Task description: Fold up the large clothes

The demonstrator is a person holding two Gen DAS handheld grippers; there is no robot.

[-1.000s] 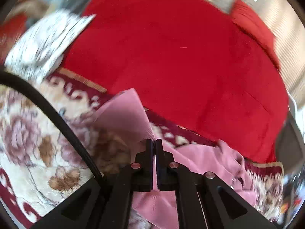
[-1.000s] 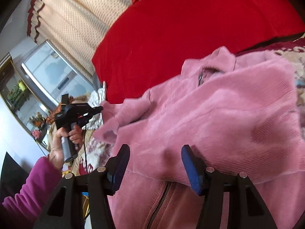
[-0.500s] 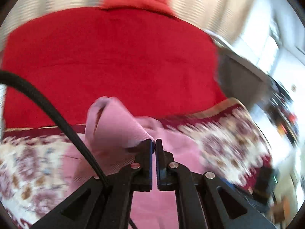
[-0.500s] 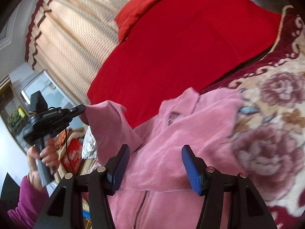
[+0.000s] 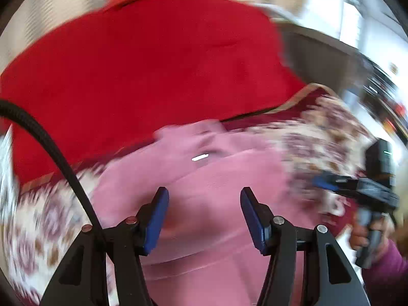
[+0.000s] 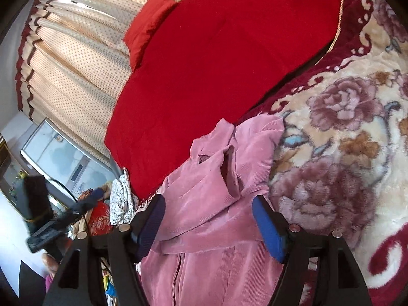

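A pink corduroy zip jacket [image 6: 216,204] lies on a floral blanket [image 6: 344,153], both sleeves folded across its front, collar toward the red cover. It also shows, blurred, in the left wrist view [image 5: 204,191]. My left gripper [image 5: 204,216] is open and empty just above the jacket. My right gripper [image 6: 209,224] is open and empty over the jacket's lower front, near the zip. The right gripper's body [image 5: 362,191] shows at the right of the left wrist view; the left gripper's body [image 6: 51,224] shows at the left of the right wrist view.
A red cover [image 6: 216,63] and red pillow [image 6: 145,25] lie beyond the jacket, against dotted curtains [image 6: 76,63]. A white patterned cloth [image 6: 121,199] sits at the blanket's left end. A black cable [image 5: 51,153] crosses the left wrist view.
My left gripper has opened and let go of the pink sleeve, which now lies folded across the jacket. The right gripper has stayed open and drawn back a little.
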